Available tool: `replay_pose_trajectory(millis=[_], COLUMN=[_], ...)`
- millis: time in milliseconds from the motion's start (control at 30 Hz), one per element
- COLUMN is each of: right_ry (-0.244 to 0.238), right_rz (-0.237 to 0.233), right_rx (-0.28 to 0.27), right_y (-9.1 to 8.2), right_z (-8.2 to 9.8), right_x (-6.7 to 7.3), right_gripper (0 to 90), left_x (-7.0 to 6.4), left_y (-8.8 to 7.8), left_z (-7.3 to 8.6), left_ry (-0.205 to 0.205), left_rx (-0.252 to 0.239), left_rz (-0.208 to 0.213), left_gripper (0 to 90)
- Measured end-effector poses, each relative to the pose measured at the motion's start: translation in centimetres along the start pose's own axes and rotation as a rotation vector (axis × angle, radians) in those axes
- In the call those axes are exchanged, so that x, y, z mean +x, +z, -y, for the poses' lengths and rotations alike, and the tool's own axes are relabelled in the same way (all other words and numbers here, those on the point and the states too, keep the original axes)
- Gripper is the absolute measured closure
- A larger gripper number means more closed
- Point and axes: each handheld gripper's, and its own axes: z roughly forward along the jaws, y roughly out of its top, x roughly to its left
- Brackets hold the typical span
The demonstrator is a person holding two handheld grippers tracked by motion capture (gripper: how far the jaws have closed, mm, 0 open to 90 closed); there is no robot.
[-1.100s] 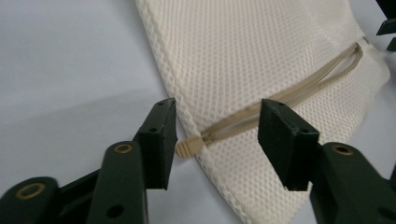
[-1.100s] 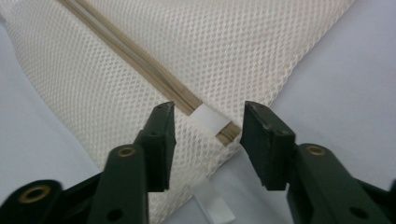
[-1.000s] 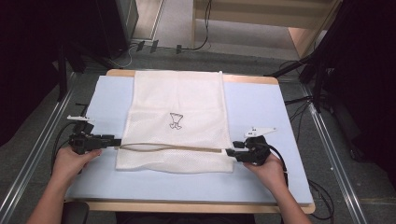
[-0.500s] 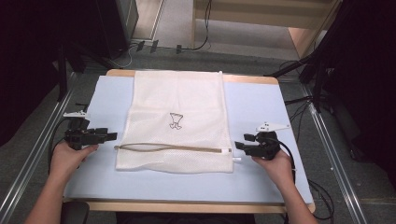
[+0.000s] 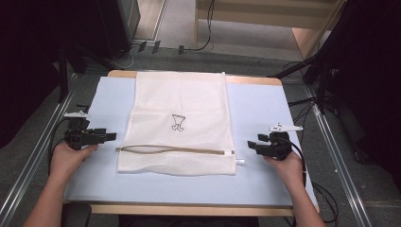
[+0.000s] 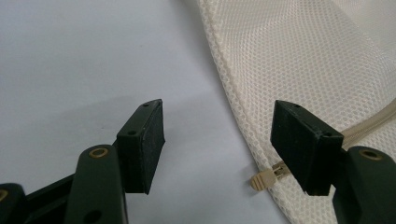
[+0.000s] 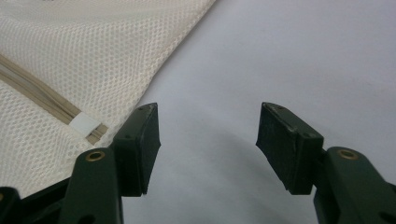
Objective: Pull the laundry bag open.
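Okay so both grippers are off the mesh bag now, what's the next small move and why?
Probably bring the left gripper back in to the zipper pull at the mesh bag's near-left edge. Its jaws have just been opening and stand wide with nothing between them, and the pull sticks out right beside them. The right gripper is also open, clear of the bag.

Cream mesh bag (image 5: 182, 124), flat, zipped

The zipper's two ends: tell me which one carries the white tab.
The end by the right gripper: the zipper stops in a white tab there. The other end has a beige pull.
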Motion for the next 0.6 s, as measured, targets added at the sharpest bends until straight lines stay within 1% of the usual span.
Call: replay_pose_trajectory(millis=[200,400,500,600], right_ry=[-0.003,0.004,0.002,-0.006], right_rz=[0.005,0.009,0.008,0.01], right_rx=[0.004,0.009,0.014,0.02], right_y=[-0.03,-0.1,-0.06,0.09], right_z=[0.2,0.37,0.39,0.42], right_x=[0.07,0.08,0.13,0.22], right_gripper=[38.8,38.2,37.9,37.6], left_x=[-0.07,-0.16,-0.17,-0.15], left_y=[0.39,0.62,0.71,0.82], left_z=[-0.16,-0.27,-0.25,-0.22], left_ry=[-0.002,0.0,0.003,-0.002], left_rx=[0.007,0.018,0.024,0.033], left_rz=[-0.001,0.003,-0.001,-0.004], left_gripper=[35.8,35.6,35.4,34.8])
